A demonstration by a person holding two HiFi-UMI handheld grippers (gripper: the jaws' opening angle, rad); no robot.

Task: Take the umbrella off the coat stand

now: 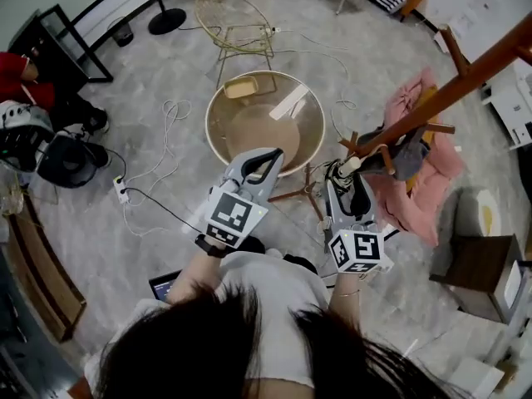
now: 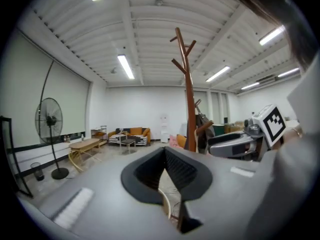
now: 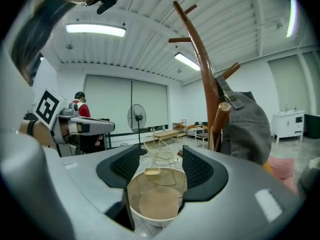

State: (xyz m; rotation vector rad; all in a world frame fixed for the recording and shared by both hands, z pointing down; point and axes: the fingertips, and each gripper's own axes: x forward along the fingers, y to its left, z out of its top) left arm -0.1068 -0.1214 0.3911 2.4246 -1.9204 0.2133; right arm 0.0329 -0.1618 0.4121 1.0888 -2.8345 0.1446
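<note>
Right gripper view: the right gripper [image 3: 157, 166] is held with fingers apart and nothing between them. The umbrella [image 3: 220, 121] (wooden handle showing) is hung on the coat stand [image 3: 203, 69], just to the right. The left gripper [image 2: 166, 159] is recorded with fingers closed and empty.

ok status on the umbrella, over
Left gripper jaws shut, empty. Right gripper jaws open, empty, umbrella just right of them. Umbrella on the stand, not yet gripped. Pink cloth close by.
</note>
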